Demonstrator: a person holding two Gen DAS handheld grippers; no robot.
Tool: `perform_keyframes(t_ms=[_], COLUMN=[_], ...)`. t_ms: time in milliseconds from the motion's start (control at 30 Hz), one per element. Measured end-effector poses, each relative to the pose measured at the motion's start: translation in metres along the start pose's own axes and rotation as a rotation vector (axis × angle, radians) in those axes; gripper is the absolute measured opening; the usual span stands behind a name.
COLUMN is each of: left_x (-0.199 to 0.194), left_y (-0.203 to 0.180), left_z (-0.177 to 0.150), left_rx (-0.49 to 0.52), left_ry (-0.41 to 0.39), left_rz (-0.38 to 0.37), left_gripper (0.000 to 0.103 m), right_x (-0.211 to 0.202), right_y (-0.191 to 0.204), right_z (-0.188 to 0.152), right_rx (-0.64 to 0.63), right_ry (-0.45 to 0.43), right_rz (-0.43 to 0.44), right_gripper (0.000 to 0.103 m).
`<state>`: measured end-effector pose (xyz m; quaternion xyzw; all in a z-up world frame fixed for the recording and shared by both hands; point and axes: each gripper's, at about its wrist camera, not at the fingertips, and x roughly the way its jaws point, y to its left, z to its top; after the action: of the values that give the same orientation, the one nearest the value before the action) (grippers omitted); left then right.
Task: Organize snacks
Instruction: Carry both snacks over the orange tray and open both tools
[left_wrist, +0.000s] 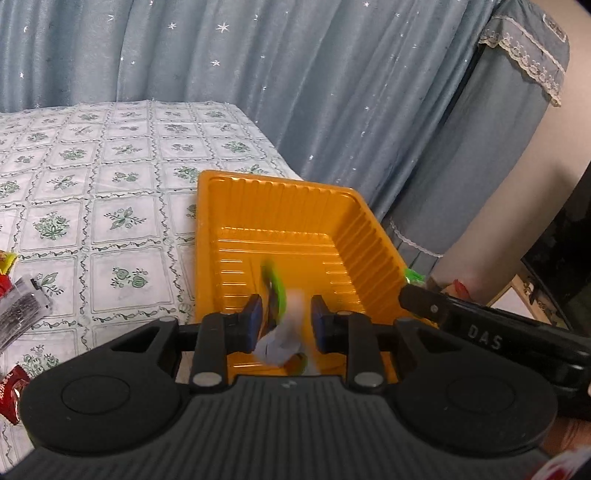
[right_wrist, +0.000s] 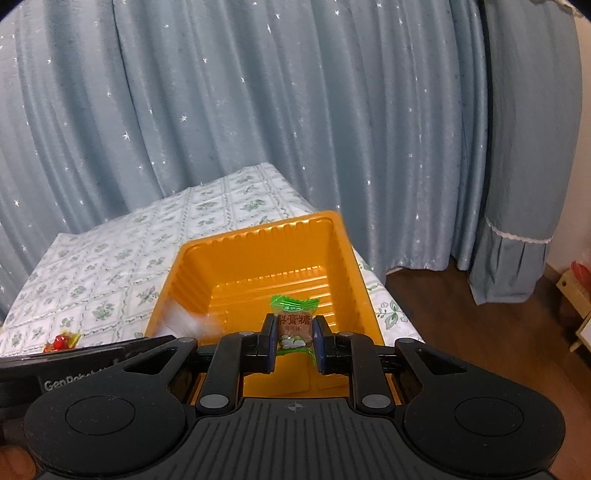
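An orange plastic tray (left_wrist: 280, 181) stands near the right edge of the table. My left gripper (left_wrist: 286, 308) hangs over the tray's near end. A blurred candy in a white and green wrapper (left_wrist: 286, 332) lies loose between its blue pads, which stand apart from it. My right gripper (right_wrist: 294, 326) is shut on a green-wrapped candy with a brown label (right_wrist: 293, 321), over the tray (right_wrist: 258, 229). In the left wrist view, the right gripper's finger (left_wrist: 417, 295) reaches in over the tray's right rim, with the green wrapper (left_wrist: 414, 275) at its tip.
Loose snacks lie at the left of the floral tablecloth (left_wrist: 110, 155): a silver packet (left_wrist: 22, 310), a red packet (left_wrist: 13, 391) and a red and yellow candy (right_wrist: 61, 341). Blue curtains (right_wrist: 295, 110) hang behind. The table drops off just right of the tray.
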<state>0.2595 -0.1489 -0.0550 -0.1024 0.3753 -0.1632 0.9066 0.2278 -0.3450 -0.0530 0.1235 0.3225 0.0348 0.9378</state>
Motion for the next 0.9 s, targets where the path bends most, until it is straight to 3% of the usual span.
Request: perform_keyframes(t_ms=[400,533,567,600,667,900], left_x=[-0.029,-0.040,-0.041,-0.044,-0.052,-0.088], left_y=[0.023,0.026,0.027,0.028,0.029,0.034], left_z=[-0.002,-0.004,-0.004,-0.005,-0.008,-0.023], left_rx=[-0.040,-0.041,-0.042,-0.043,-0.036,-0.037], left_ry=[-0.058,-0.071,-0.071,-0.073,-0.080,-0.099], left_rz=[0.051,0.067,0.069,0.069,0.075,0.120], left_gripper=[0.039,0.047,0.051,0.051,0.052,0.057], right_x=[0.008,0.008,0.008,0.007,0.001,-0.033], right_y=[0.010,0.016,0.016,0.016,0.013,0.019], right_z=[-0.005,-0.002,-0.001,0.000,0.000,-0.015], right_rx=[0.006,0.005,0.006,0.010,0.031,0.065], right_ry=[0.030,0.018,0.017,0.013,-0.007,-0.018], right_rz=[0.036,0.060,0.061,0.056,0.050,0.043], right_gripper=[0.020,0.021,0.027,0.043,0.056,0.056])
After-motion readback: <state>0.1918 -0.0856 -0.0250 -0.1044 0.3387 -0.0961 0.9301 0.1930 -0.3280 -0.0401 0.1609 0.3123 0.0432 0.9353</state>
